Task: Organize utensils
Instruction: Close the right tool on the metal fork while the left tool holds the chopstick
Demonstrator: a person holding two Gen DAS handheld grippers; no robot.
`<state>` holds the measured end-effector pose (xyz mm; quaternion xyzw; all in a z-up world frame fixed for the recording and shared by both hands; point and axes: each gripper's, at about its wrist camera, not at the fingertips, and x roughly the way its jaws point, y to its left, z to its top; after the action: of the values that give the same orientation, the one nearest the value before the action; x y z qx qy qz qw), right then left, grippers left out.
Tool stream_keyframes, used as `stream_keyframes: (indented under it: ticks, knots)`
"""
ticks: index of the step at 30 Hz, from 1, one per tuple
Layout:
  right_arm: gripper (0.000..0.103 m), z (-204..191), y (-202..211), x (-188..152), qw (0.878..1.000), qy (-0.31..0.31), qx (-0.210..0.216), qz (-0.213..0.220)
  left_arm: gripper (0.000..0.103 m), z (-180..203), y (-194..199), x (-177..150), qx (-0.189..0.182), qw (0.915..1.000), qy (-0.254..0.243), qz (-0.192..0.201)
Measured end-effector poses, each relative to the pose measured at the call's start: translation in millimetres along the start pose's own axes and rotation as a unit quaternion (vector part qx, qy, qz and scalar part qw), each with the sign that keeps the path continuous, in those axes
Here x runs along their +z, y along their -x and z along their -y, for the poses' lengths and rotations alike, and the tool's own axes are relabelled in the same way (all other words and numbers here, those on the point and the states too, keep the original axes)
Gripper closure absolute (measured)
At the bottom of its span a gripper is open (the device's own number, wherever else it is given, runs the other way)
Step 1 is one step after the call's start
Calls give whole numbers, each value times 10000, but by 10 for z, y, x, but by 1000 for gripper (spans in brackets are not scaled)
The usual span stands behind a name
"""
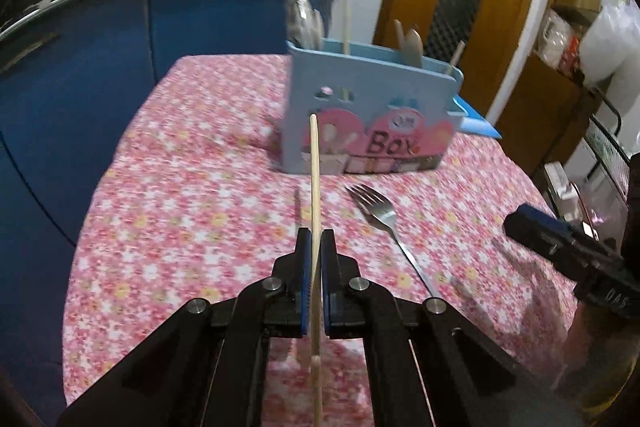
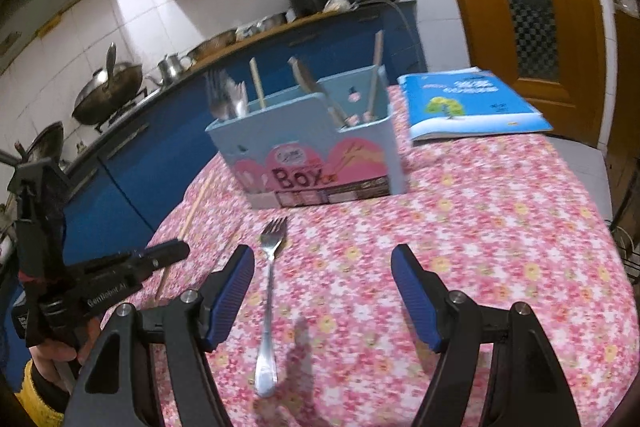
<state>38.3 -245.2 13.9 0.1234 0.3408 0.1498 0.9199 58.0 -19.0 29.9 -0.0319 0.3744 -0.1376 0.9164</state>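
My left gripper (image 1: 316, 239) is shut on a wooden chopstick (image 1: 314, 171) and holds it above the table, its tip pointing toward the blue utensil box (image 1: 368, 123). The box (image 2: 312, 147) stands at the far middle of the table and holds forks, spoons and chopsticks. A metal fork (image 1: 384, 223) lies on the cloth in front of the box. In the right wrist view the fork (image 2: 269, 291) lies just inside the left finger of my right gripper (image 2: 322, 267), which is open and empty above the cloth. The left gripper (image 2: 160, 255) shows at the left, holding the chopstick (image 2: 188, 219).
The table has a pink floral cloth (image 2: 480, 247). A blue book (image 2: 468, 103) lies behind the box at the right. Blue kitchen cabinets (image 1: 80, 75) with pots stand past the table's left edge. A wooden door (image 2: 520, 7) is at the back right.
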Motion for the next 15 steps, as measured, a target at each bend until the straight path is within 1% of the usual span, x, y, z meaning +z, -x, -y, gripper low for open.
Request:
stream_keyframes:
  ticks: [3,10,15]
  knots:
    - [32,-97,-164,13,9997,117,58,-224,101,-102,7,3,31,9999,105,119]
    - [42,-237,-560,89,9968,315,132,-726,101,-307,-10,56,-32,9987,376,347]
    - [44,-245,-769,142,9945,240,204,-995,101,-367,-20,71,-26,9982,415,436]
